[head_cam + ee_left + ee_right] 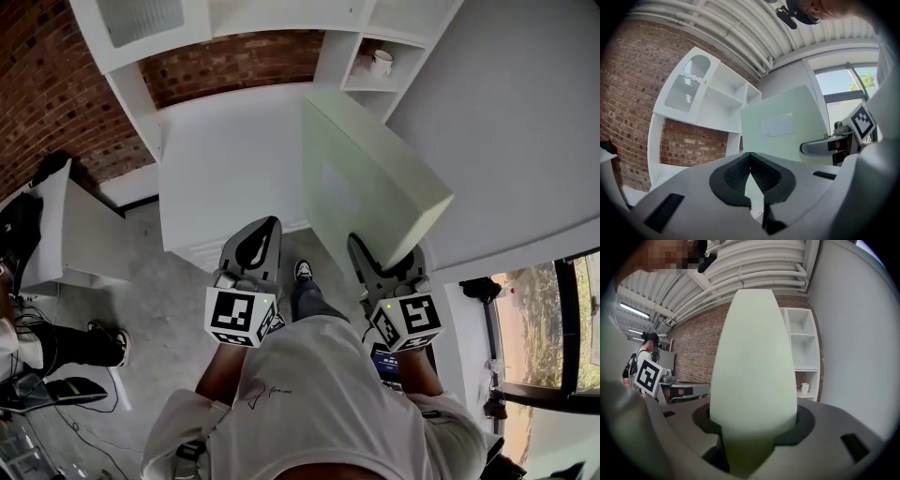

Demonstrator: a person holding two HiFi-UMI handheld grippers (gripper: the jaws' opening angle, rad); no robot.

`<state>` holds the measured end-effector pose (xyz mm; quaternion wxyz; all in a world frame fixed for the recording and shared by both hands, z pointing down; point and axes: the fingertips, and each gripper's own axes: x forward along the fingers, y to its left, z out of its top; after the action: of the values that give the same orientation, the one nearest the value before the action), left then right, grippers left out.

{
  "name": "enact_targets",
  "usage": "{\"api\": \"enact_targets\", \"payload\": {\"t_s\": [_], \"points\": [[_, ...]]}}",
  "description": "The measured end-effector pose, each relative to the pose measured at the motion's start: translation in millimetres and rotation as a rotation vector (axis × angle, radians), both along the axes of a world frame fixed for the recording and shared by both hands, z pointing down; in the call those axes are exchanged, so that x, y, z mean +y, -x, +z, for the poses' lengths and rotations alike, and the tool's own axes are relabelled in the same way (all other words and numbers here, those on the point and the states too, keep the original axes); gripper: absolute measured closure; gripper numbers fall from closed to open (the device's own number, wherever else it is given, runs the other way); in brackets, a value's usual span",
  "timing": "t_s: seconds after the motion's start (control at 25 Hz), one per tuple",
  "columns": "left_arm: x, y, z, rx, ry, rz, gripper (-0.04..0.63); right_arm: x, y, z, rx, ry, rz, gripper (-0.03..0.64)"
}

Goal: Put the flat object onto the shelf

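The flat object (370, 178) is a big pale green board, standing on edge and tilted. My right gripper (386, 264) is shut on its near lower edge. In the right gripper view the board (753, 362) rises out of the dark pads (804, 427) and fills the middle. My left gripper (260, 236) hangs to the left of the board, apart from it, its jaws shut with nothing between them (750, 157). In the left gripper view the board (783, 124) stands to the right, with the right gripper (824, 146) on its edge. The white shelf unit (380, 56) stands ahead.
A white mug (382, 62) sits in one compartment of the shelf unit (804, 350). A white desk top (230, 155) runs below it against a brick wall (234, 61). A grey wall (525, 122) is on the right. Another person stands at the far left (37, 342).
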<state>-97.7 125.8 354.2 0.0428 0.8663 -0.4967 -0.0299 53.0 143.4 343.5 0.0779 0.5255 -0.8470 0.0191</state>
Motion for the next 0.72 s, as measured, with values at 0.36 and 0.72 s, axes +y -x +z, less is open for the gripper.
{"api": "enact_targets", "payload": {"t_s": [0.36,0.72], "points": [[-50,13,-5,0.015,0.004,-0.02,0.583,-56,4,-8,-0.015,-0.024,-0.036,0.336],[-129,6,-11,-0.03,0.008,-0.052,0.583,-140,-7,-18,-0.039,-0.056,-0.107,0.337]]}}
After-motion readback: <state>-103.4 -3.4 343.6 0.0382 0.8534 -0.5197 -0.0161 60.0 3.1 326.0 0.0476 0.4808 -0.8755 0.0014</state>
